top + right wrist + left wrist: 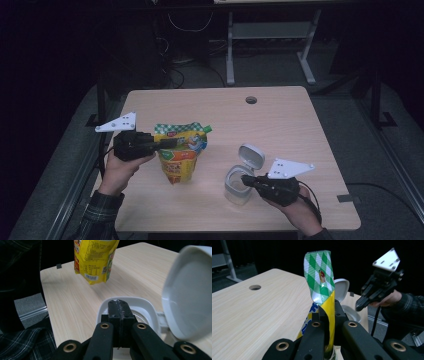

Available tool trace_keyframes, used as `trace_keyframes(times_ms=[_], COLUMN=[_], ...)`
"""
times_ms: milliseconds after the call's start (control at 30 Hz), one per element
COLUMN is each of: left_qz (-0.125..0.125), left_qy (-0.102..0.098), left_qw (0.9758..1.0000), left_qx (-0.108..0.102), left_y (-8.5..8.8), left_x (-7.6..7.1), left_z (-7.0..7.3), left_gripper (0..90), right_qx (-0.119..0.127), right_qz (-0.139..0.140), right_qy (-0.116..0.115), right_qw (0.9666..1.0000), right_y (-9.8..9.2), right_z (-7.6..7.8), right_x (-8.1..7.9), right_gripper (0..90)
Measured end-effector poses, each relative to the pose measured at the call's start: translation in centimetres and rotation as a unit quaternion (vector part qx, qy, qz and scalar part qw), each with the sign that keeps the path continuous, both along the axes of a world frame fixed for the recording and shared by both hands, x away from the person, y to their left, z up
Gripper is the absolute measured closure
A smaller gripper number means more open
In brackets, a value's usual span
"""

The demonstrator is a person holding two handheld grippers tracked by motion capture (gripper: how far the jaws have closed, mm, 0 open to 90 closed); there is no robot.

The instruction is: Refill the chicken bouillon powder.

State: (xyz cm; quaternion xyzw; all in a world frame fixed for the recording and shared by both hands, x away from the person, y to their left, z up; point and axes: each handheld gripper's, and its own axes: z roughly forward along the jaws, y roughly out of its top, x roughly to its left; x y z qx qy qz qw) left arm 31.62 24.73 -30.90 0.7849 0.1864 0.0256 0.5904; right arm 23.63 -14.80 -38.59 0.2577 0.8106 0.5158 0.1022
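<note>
surface [280,125]: pale wood-grain top, a round cable hole near its far edge; it carries the container, while the pouch hangs above it.
pouch [181,150]: yellow snack bag with a green-and-white checked top band, lifted clear of the surface at the left, bottom corner hanging free; the top looks crumpled, and whether it is opened i cannot tell.
container [238,186]: small clear tub with a white collar, standing upright at the right, near the front edge; its hinged lid [251,156] is flipped up and back.
left gripper [169,143]: held level, jaws closed on the pouch's upper edge, pinching the film just below the checked band.
right gripper [246,178]: jaws clamped on the near rim of the container's collar, steadying it.
step in hand, by my reading: bringing the pouch over the open container to pour.
risk, slip: the pinch is on thin glossy film; a jerk could let the pouch slide out and drop.
risk, spill: pouch and mouth stand apart; tipping before it is over the opening would scatter contents on the surface.
risk, tip: a pull on the rim could tilt the light tub or knock the lid shut.
</note>
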Motion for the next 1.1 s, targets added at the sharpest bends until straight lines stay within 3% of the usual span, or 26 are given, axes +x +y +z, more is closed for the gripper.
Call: trace_keyframes(times_ms=[367,667,1100], left_qz=[-0.025,-0.044,-0.055], left_qy=[-0.008,-0.016,-0.026], left_qw=[0.9995,0.9987,0.9979], left_qx=[-0.020,-0.021,-0.023], left_y=[-0.9,-1.9,-3.2], left_x=[-0.8,-1.7,-2.5], left_z=[2.4,4.3,5.8], left_gripper=[90.0,90.0,90.0], right_qx=[0.001,-0.001,0.003], right_qz=[0.006,0.005,0.013], right_qy=[-0.006,-0.012,-0.024], right_qw=[1.0000,0.9999,0.9996], right_y=[3.3,6.4,9.0], right_z=[0.4,1.0,1.3], right_x=[1.3,2.9,3.1], right_gripper=[89.9,89.9,89.9])
